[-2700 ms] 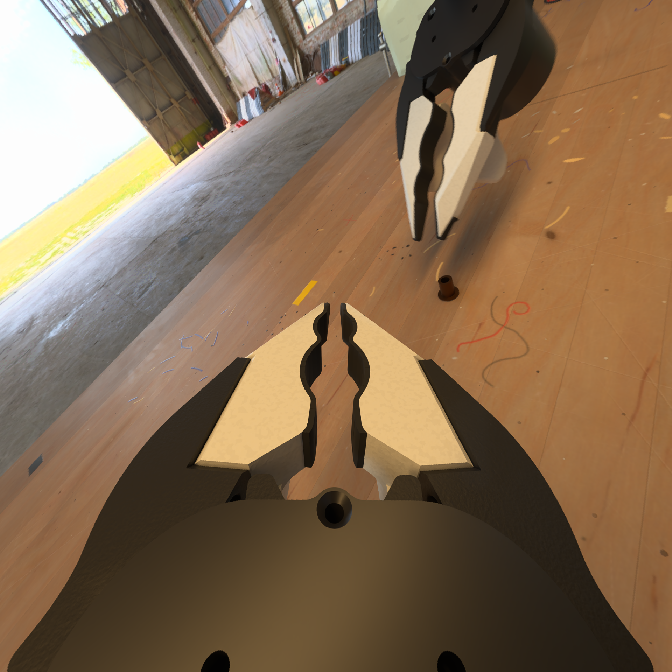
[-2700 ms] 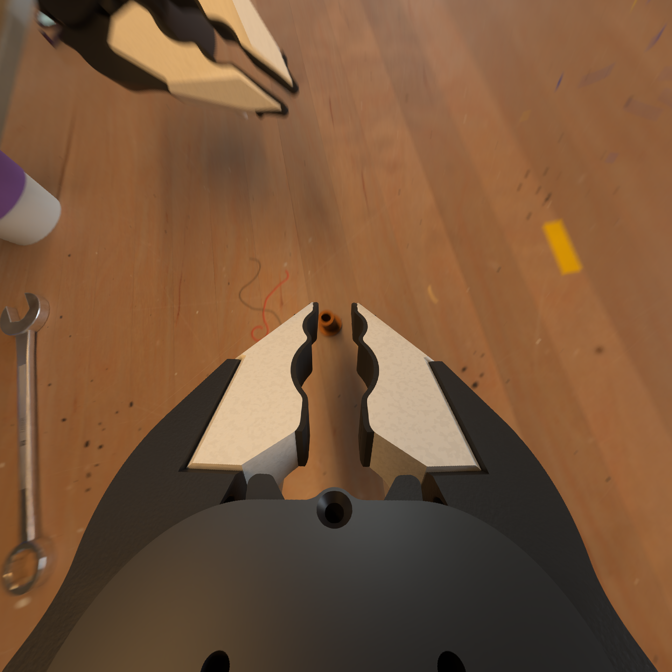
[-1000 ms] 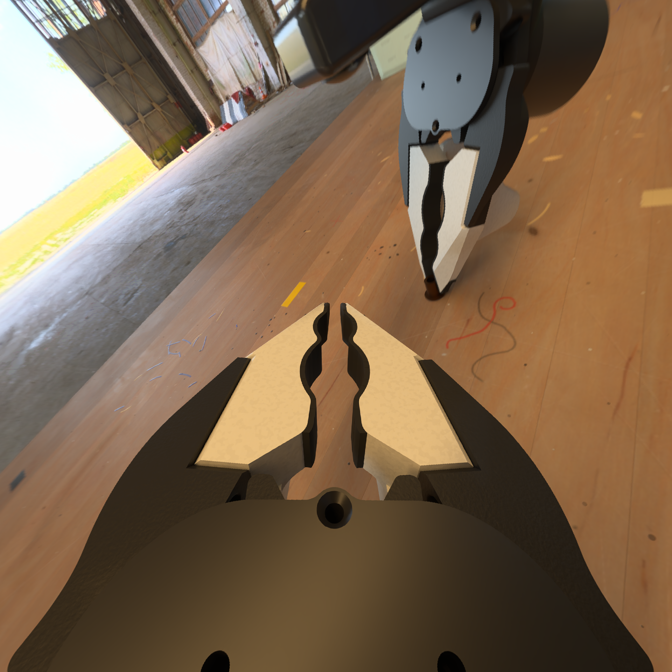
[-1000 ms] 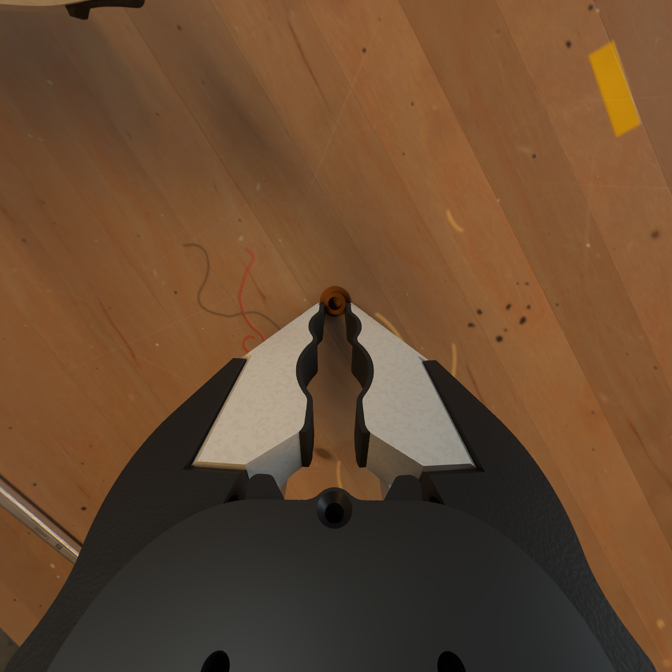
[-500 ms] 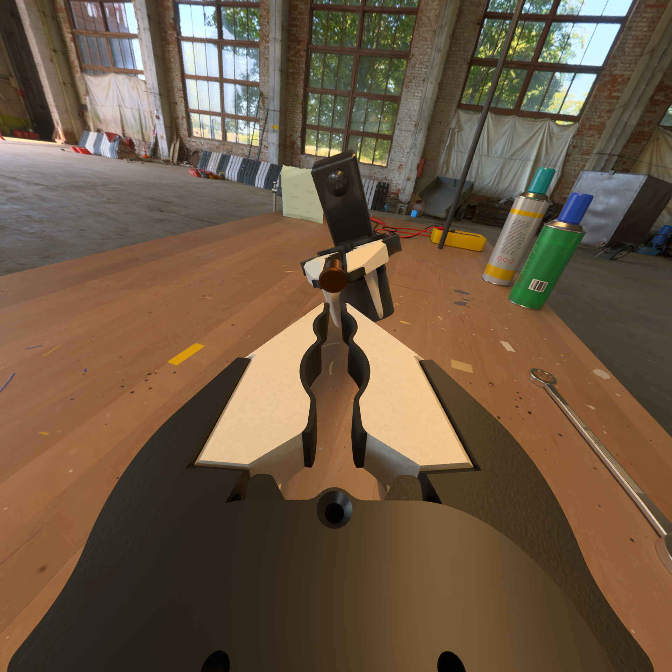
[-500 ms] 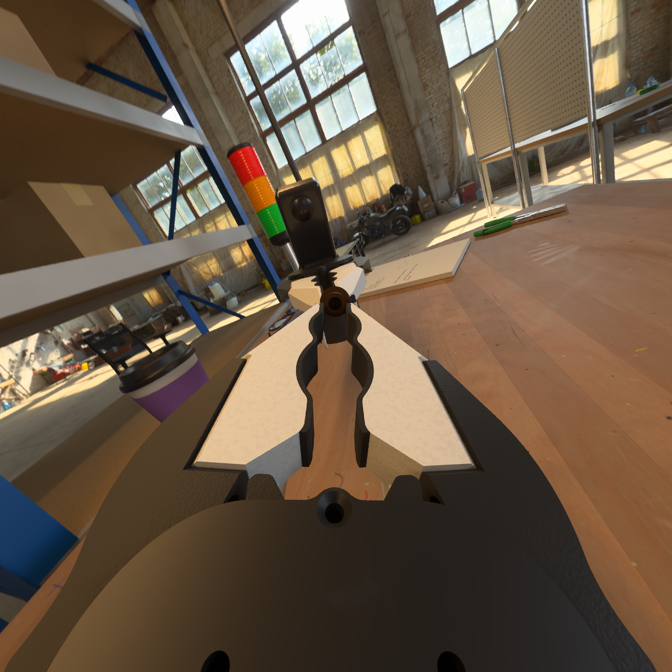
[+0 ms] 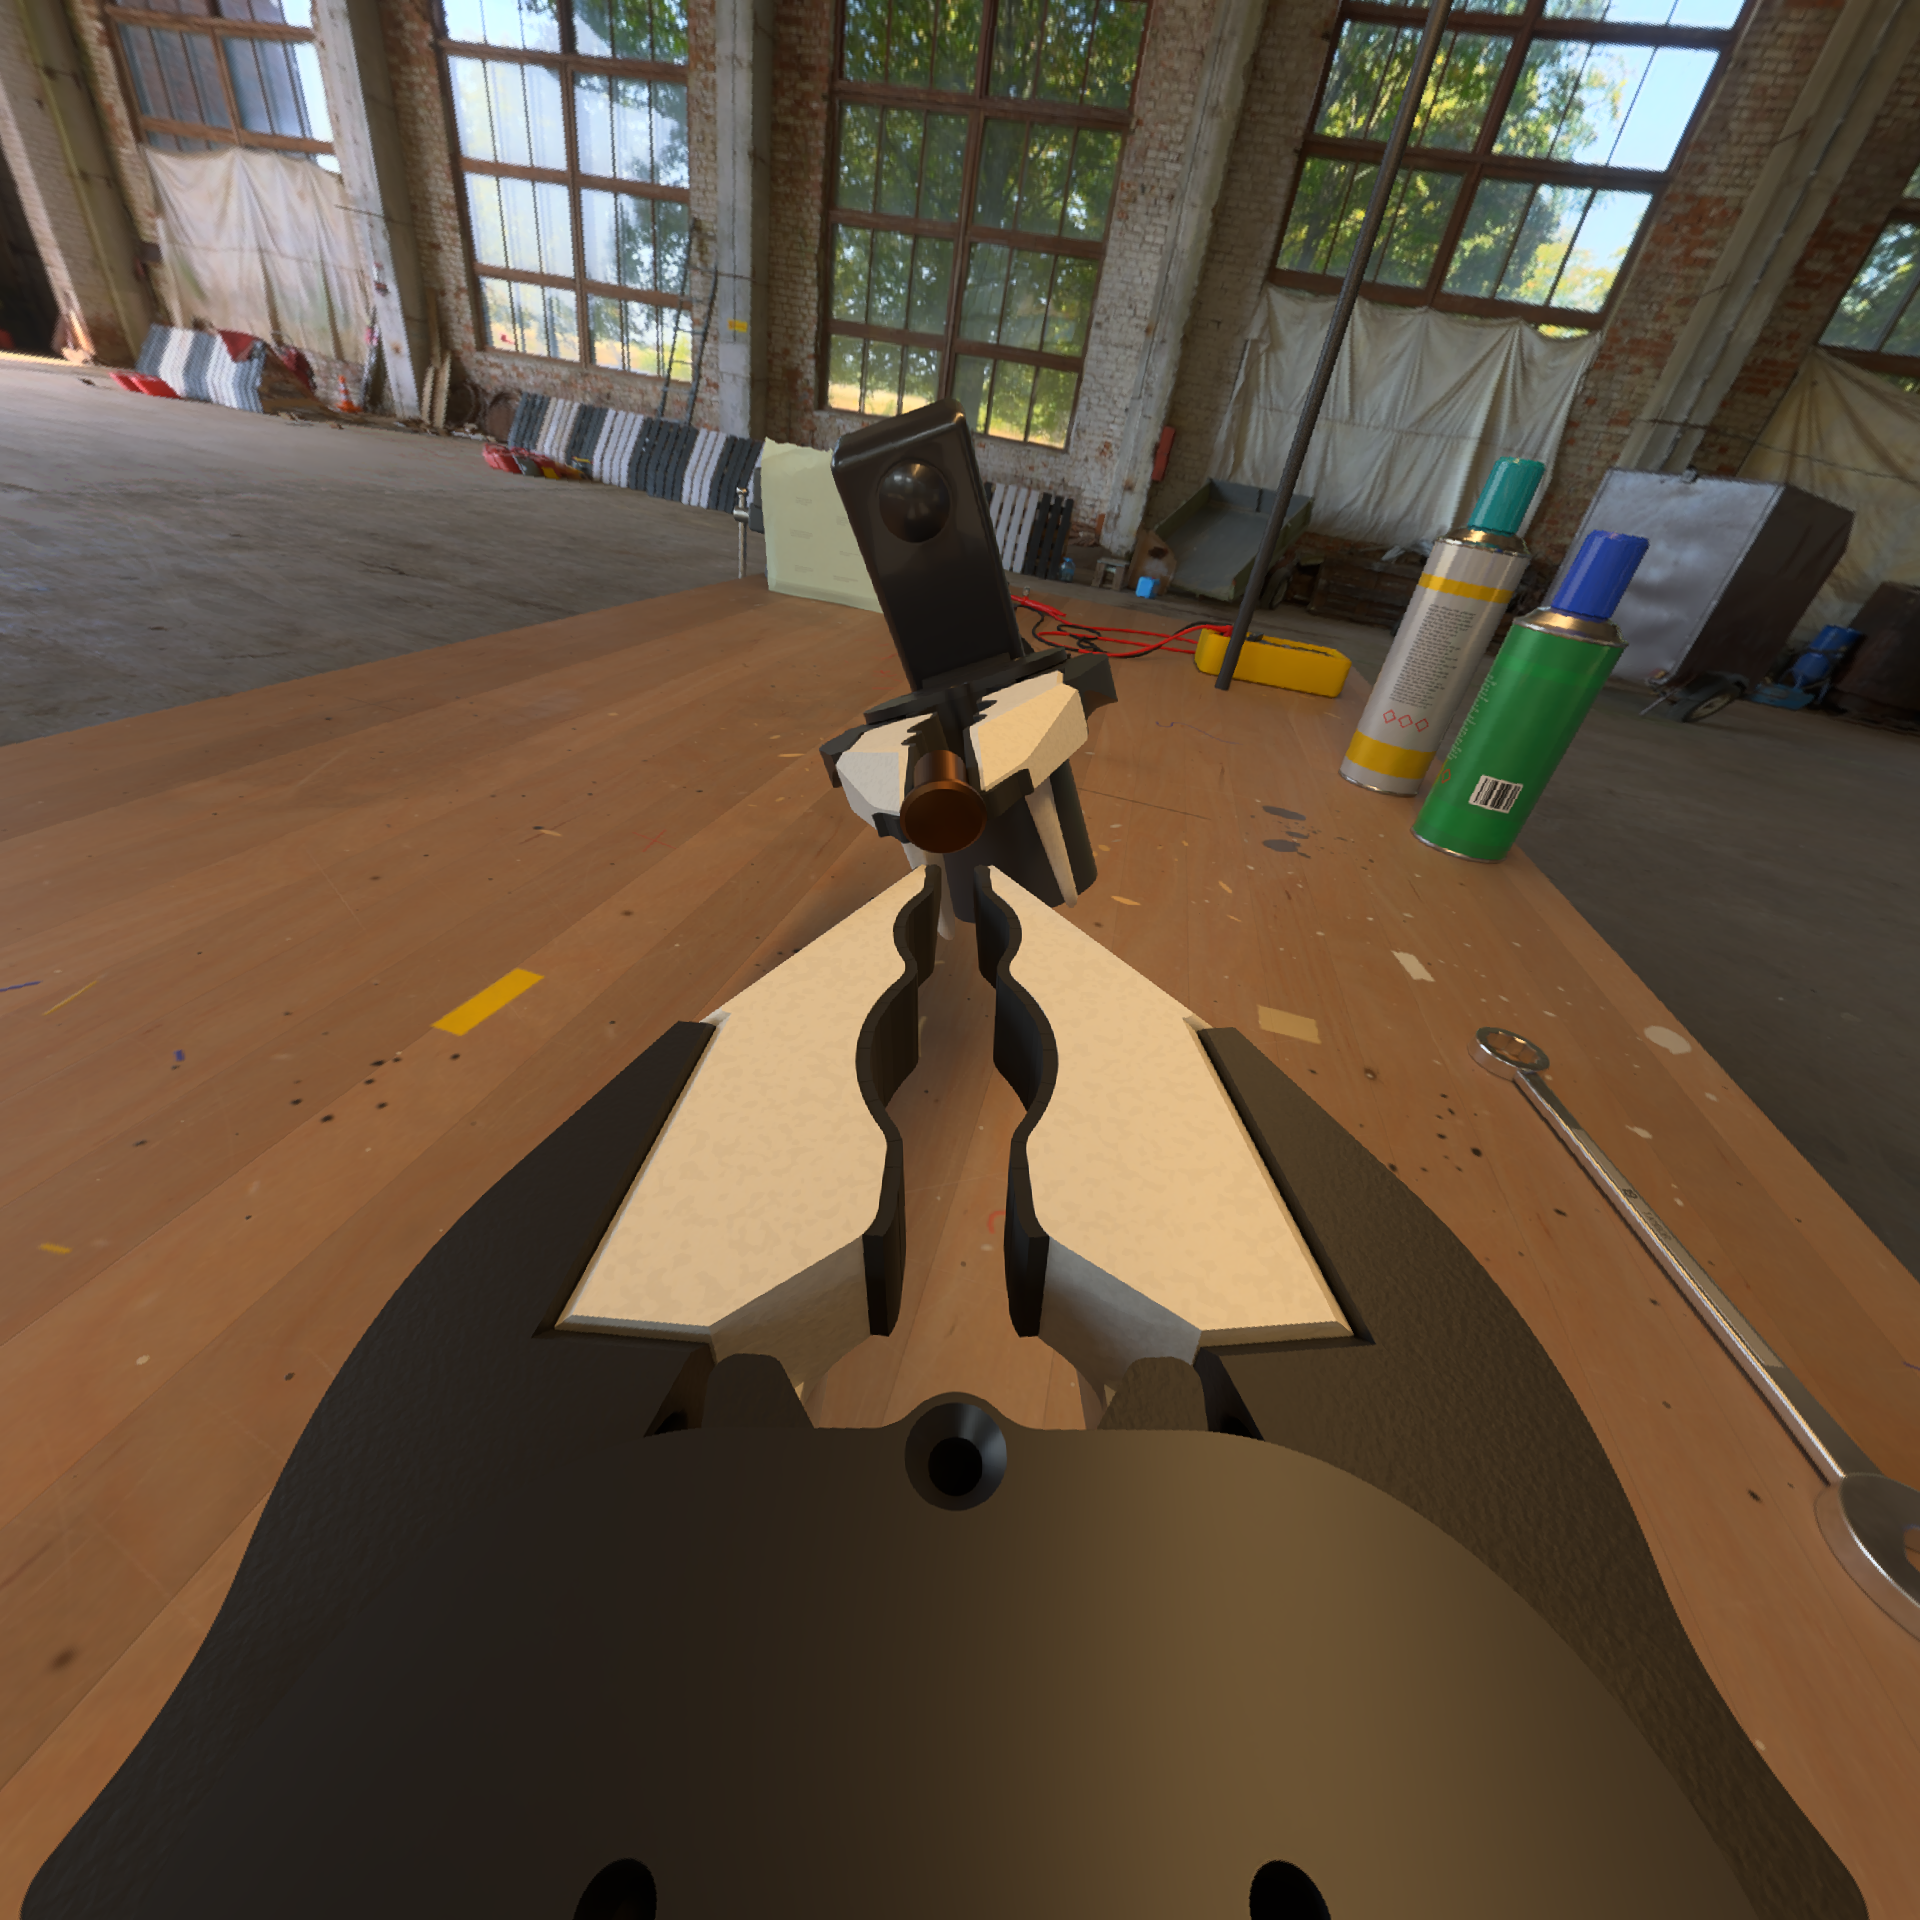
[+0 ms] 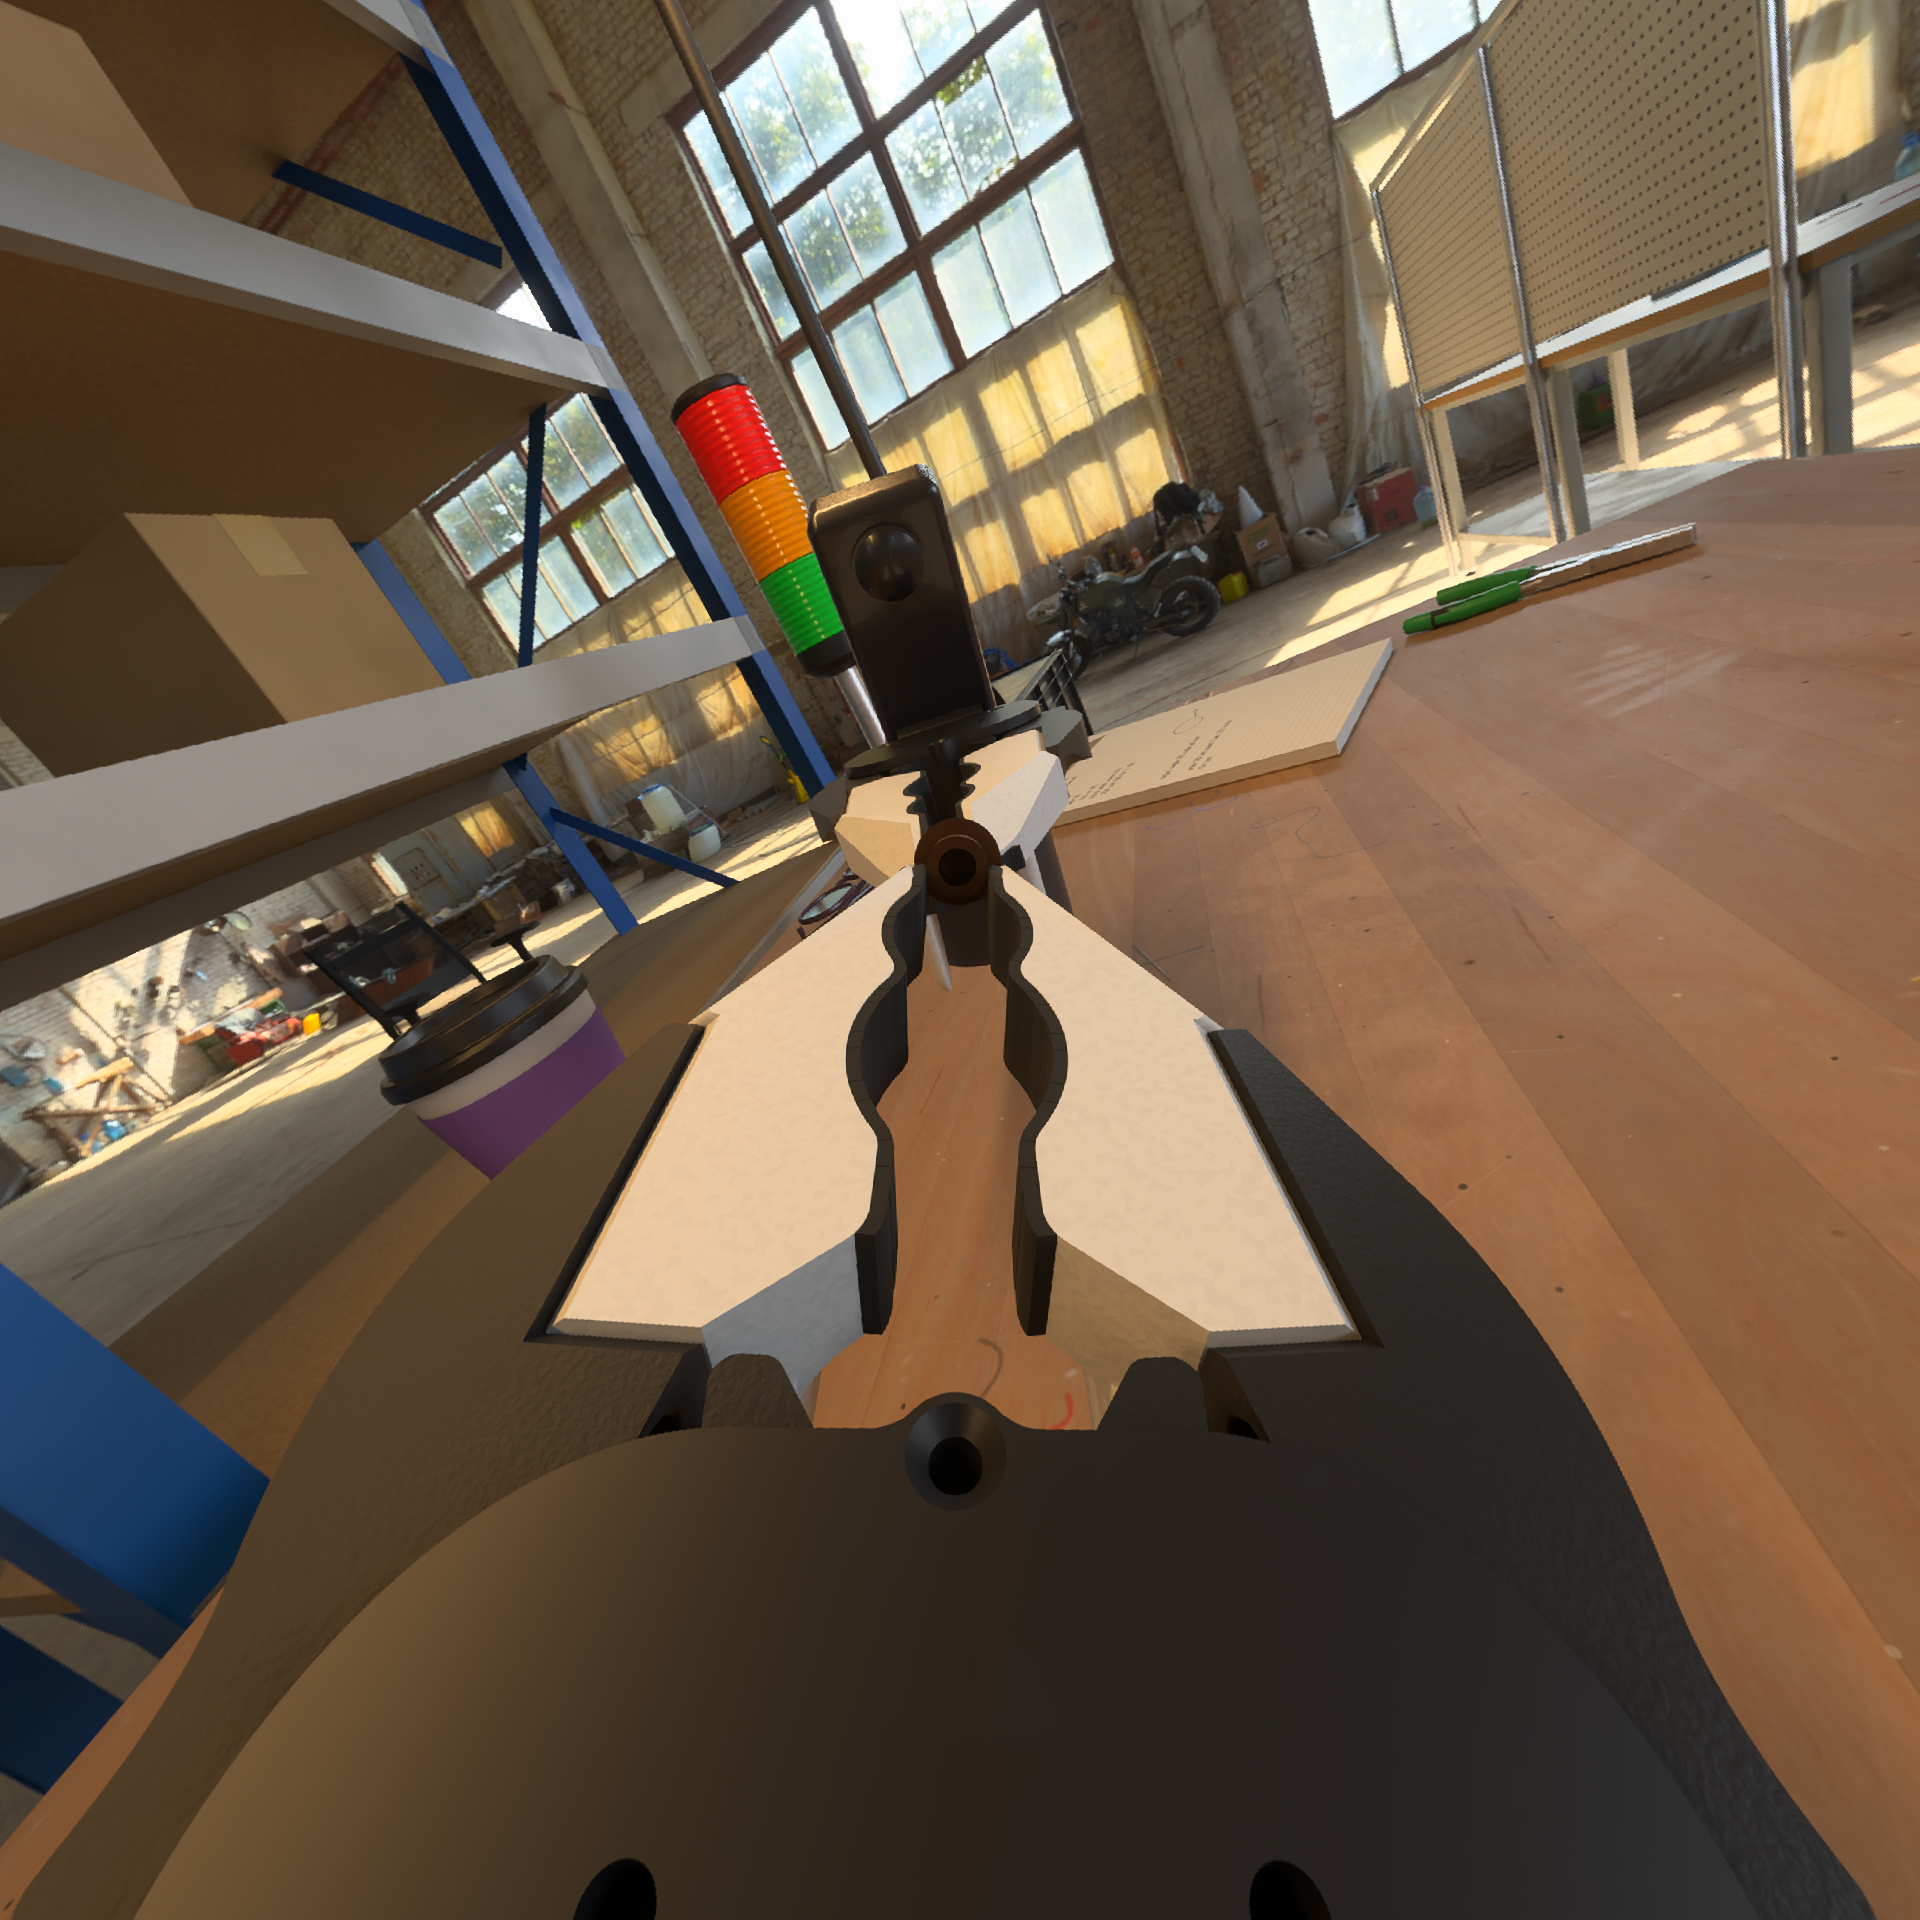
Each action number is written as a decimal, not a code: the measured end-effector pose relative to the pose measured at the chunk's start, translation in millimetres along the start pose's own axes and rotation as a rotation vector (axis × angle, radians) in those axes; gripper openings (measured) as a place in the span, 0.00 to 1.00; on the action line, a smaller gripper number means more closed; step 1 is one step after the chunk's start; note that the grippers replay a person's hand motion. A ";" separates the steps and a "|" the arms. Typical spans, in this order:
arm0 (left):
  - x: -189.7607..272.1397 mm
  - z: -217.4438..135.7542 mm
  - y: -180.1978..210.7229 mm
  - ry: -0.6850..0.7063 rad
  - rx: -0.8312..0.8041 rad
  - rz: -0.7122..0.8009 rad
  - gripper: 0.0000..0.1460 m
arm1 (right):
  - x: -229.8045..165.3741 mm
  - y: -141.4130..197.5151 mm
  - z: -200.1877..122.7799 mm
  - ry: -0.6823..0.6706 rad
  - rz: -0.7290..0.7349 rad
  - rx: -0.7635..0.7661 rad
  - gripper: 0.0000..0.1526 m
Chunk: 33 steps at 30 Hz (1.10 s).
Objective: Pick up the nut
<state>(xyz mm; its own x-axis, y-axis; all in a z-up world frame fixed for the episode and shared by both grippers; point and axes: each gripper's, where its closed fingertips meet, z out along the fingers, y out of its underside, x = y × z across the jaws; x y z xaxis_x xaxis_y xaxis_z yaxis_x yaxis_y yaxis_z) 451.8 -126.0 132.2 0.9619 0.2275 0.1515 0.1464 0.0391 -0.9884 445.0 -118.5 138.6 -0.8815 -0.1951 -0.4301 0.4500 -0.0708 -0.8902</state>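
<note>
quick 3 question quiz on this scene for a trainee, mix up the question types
1. Multiple choice: which gripper holds the nut? A left, B right, C neither.
2. True or false: the nut rests on the table.
3. Fill in: the green spray can has a ____ cap.

Key
1. B. The right gripper is shut on it at the fingertips.
2. False. It is held up off the wood.
3. Blue.
</note>
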 end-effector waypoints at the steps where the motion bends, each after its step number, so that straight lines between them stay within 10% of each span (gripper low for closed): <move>1: 0.1 0.4 0.5 0.002 -0.005 0.001 0.04 | -0.3 0.1 0.1 -0.005 0.003 0.001 0.07; 21: 7.8 11.3 22.6 0.047 -0.168 0.028 0.04 | -1.1 19.8 -15.6 -0.046 -0.026 -0.230 0.07; 33: 9.9 12.9 21.9 0.006 -0.154 0.107 0.04 | -5.9 12.6 -7.2 -0.105 0.096 -0.060 0.07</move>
<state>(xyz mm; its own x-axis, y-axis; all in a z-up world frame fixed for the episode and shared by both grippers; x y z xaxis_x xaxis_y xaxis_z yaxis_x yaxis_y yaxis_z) 461.5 -110.4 112.1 0.9752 0.2163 0.0460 0.0764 -0.1345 -0.9880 454.8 -111.3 128.9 -0.8136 -0.2992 -0.4985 0.5194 0.0112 -0.8544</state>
